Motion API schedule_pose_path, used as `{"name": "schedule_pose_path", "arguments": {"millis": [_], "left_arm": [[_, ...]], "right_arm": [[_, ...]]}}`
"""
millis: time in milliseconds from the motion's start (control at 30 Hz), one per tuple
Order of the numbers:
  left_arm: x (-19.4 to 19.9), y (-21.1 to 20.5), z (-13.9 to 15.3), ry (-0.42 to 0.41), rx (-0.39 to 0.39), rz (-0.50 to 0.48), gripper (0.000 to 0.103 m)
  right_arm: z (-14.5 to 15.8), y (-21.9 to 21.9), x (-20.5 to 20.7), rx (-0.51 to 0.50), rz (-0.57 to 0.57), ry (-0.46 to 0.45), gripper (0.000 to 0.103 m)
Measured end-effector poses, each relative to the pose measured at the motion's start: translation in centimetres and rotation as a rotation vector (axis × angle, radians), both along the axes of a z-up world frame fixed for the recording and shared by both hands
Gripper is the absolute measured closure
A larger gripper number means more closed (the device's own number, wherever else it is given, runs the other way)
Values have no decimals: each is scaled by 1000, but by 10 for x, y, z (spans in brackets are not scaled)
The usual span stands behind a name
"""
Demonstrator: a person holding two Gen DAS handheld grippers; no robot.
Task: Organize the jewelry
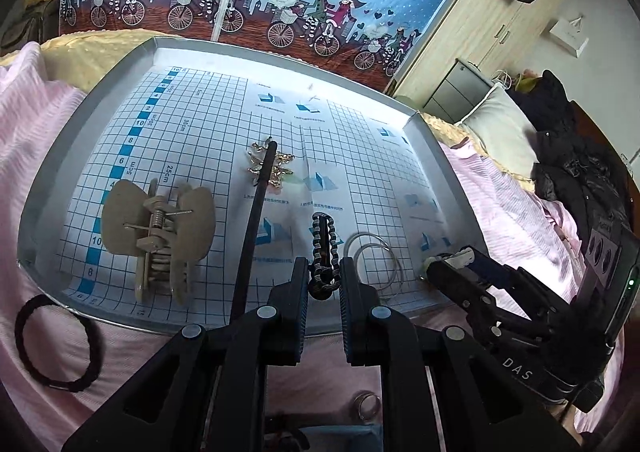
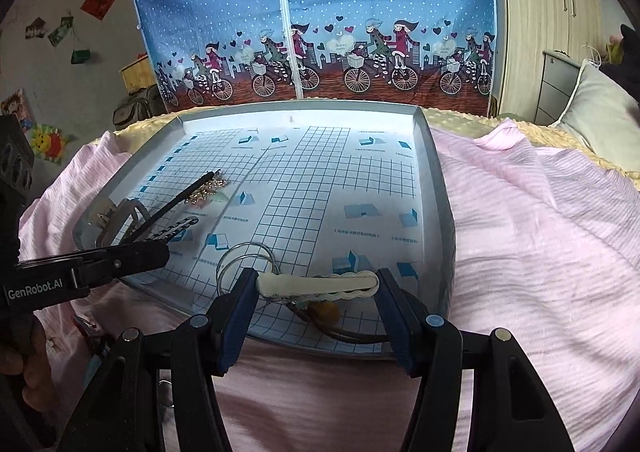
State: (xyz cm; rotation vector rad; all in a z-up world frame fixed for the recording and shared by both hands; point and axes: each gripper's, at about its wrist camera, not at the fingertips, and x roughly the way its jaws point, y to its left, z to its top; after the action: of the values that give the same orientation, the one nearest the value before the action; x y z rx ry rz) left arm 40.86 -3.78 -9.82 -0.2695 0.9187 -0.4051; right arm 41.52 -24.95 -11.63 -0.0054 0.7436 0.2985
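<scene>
A grey tray (image 1: 94,100) lined with blue grid paper lies on a pink bedcover. My left gripper (image 1: 324,272) is over its near edge, shut on the end of a black-and-white patterned hair clip (image 1: 325,242) that rests on the paper. At the tray's near right corner my right gripper (image 2: 316,278) is shut on a white scalloped hair clip (image 2: 320,285), held lengthwise between the fingers. Also in the tray are a beige claw clip (image 1: 156,236), a thin black stick (image 1: 256,212) lying over gold ornaments (image 1: 276,166), and silver hoops (image 1: 374,264).
A black hair tie (image 1: 56,344) lies on the bedcover (image 2: 520,232) left of the tray, and a metal ring (image 1: 366,406) sits under my left gripper. A small orange piece (image 2: 326,310) and a dark cord (image 2: 360,337) lie beneath the white clip. A pillow (image 2: 600,124) is far right.
</scene>
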Motion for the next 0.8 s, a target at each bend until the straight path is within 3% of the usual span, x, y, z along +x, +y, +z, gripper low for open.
{"name": "schedule_pose_path", "arguments": {"millis": [300,367,433,567,600,667,733,800], "left_arm": [[2,-5,1,-1,24,-4,90],[3,-6,1,7,10,-16,85],[2,-4,4,14,-10,-13,68],[-4,4,18,-1,-63,16,48],[-6,5,23,-10,-61,20,39],[-14,7,37,-47,-43,29,28],[-23,9,50,-94,-24,48,7],[-37,12,63,-158,-5,84,2]], "right_arm": [[0,-7,4,27,-13,13,46],[4,-11,3,22,-20,-1,45],[9,-15,1,26,-28,-24,35],[26,-28,-7,39,-48,-82,25],[31,-31,-9,49,-52,-95,21],[42,-37,-17,76,-57,-123,14],[52,-41,-25,102,-57,-149,2],[59,-42,-33,123,-53,-168,0]]}}
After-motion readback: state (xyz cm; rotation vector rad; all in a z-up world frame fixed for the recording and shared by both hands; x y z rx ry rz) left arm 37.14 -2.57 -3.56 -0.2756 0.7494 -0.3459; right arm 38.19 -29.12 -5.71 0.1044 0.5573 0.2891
